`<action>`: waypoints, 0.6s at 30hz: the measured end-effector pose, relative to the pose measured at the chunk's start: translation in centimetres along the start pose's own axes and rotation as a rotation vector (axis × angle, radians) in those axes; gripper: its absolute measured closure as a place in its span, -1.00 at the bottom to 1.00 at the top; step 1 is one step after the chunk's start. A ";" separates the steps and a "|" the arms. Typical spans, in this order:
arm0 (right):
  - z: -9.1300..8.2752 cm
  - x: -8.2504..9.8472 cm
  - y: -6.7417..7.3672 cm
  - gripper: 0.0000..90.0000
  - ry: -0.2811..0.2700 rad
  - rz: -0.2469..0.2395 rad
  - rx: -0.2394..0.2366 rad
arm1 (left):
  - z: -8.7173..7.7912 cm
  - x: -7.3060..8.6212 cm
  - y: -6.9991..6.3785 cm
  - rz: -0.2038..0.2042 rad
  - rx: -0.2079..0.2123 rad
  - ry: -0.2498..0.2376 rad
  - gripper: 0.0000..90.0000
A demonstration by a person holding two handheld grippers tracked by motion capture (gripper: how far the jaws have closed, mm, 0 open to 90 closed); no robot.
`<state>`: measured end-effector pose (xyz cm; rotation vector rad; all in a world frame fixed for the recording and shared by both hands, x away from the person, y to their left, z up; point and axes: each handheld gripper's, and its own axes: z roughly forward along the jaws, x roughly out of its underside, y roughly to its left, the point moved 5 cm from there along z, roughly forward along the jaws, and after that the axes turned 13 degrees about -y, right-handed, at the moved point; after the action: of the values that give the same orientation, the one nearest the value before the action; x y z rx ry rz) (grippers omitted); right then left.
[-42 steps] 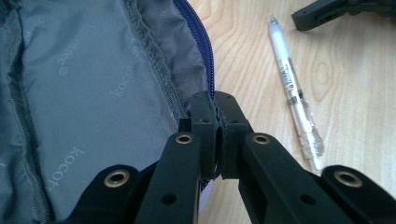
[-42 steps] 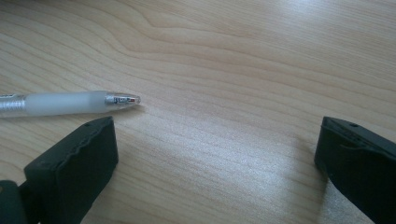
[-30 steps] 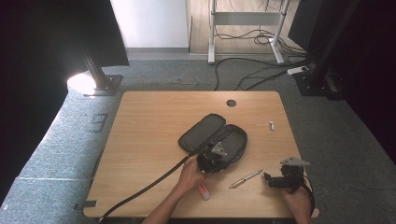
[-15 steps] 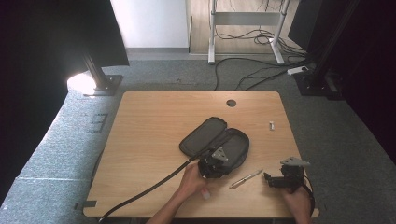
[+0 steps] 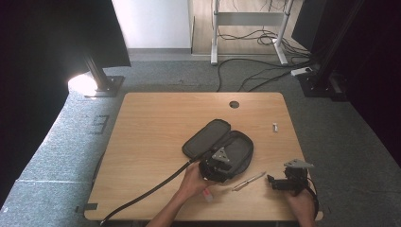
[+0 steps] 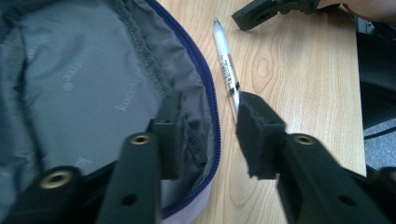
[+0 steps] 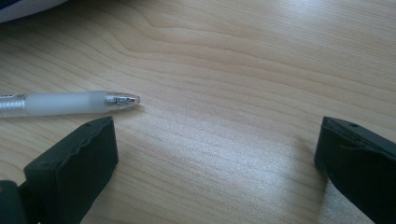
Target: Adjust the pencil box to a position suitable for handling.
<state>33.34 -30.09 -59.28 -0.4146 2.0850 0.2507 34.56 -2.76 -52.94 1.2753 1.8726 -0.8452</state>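
Lab or studio, floor cables (image 5: 246,78), lamp stand (image 5: 97,78)

Your open black fabric pouch (image 6: 84,74) shows grey lining with a purple zip edge; beside your black tongs (image 6: 205,135), a clear-and-white plastic pen (image 6: 226,65) lies on the pale wood-grain counter (image 6: 299,84).

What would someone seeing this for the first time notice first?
The open black case in the middle of the table, with the left gripper at its near edge; its jaws, one inside the rim and one outside, have just been opening. Next, the pen lying on the wood between the case and the right gripper, whose open jaws rest near the pen's tip.
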 end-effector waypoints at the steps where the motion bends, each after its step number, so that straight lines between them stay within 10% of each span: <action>1: 0.0 0.0 0.0 -1.00 0.000 0.000 0.000 | -0.3 0.0 0.1 0.004 -0.007 0.000 0.24; 18: 0.0 0.0 0.0 -1.00 0.000 0.000 0.000 | -5.0 0.3 2.0 -0.051 -0.101 -0.042 -0.41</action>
<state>33.34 -30.09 -59.28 -0.4143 2.0850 0.2507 35.39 2.09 -50.79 1.1448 1.8966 -0.7876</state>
